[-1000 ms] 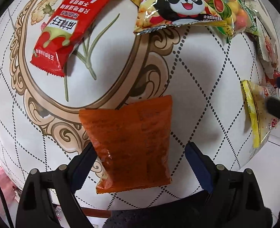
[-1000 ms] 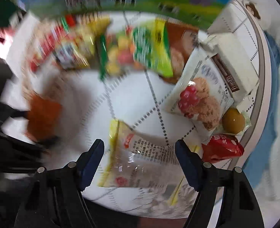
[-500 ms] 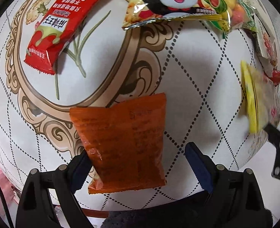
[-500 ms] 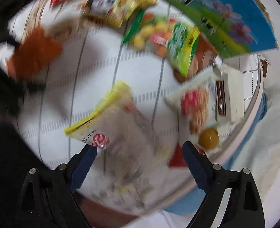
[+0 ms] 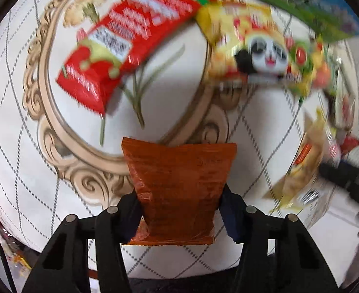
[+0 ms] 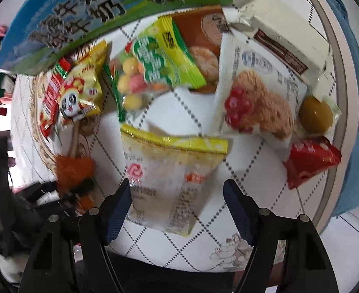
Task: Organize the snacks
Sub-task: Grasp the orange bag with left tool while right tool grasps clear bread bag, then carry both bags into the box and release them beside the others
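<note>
around the orange packet (image 5: 177, 190) the white tabletop (image 5: 28, 171) with its dotted diamond pattern carries a long red wrapper (image 5: 121, 56) to the far left and a yellow panda bag (image 5: 250, 48) to the far right, both blurred; neither lies across the packet. on the right side, the yellow-topped clear bag (image 6: 172, 178) has a green candy bag (image 6: 155, 70) beyond it, a white biscuit packet (image 6: 260, 92) and a small red sachet (image 6: 311, 161) to its right, a cream box (image 6: 284, 36) at the far edge and a blue-green milk carton box (image 6: 82, 14) behind everything.

half a second ago the left gripper (image 5: 179, 217) had its jaws wide on either side of the orange packet; now they have drawn in and pinch its lower sides. the packet's long axis now runs straight away from the camera, sealed end nearest, where it was tilted before. the right gripper (image 6: 177, 212) has its jaws spread, the left one touching the clear bag's edge, the right one apart from it. that bag, earlier skewed and smeared by motion, now points its yellow strip away from the camera, long axis roughly along the fingers.
</note>
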`<state>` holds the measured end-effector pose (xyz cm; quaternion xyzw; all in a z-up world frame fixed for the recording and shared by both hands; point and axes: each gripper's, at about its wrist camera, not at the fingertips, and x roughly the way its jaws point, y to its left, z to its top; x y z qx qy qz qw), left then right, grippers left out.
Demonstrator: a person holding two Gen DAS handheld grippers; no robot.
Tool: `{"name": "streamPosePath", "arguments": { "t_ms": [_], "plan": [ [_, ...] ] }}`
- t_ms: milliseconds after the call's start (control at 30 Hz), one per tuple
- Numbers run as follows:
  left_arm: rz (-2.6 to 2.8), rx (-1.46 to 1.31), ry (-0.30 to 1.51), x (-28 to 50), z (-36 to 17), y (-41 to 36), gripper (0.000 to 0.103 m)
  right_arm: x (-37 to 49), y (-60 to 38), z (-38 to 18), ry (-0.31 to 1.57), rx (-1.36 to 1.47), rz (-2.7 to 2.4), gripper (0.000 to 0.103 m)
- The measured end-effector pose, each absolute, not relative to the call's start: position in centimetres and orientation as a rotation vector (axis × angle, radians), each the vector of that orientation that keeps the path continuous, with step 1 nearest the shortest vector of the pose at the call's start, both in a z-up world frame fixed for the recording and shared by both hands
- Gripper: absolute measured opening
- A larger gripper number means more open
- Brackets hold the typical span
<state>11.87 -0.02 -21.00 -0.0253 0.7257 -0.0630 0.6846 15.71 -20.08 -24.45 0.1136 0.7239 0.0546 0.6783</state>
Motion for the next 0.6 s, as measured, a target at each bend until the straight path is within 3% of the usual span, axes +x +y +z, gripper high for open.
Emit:
{"name": "streamPosePath", "arguments": {
  "t_ms": [100,233,400,600],
  "plan": [
    [-0.154,-0.063,1.621,12.7,-21.1,-0.3,0.054,14.5,-19.1,-25.4,1.635,0.242,0.104,0.077],
    [-0.168,-0.032,1.650,12.2,-22.1,-0.7,0.056,13.0,-16.7,-25.9,1.583,0.177,0.094,0.050],
    [-0.146,-0.010,1.637,10.9,-22.8,-1.8,0.055,12.4,-13.3,-25.3,1.547,0.020,0.130,0.050],
    [-0.149,-0.017,1.602,9.7,-21.3,-1.2,0.044,11.1,-13.3,-26.9,1.532,0.047,0.140,0.047]
  ]
}}
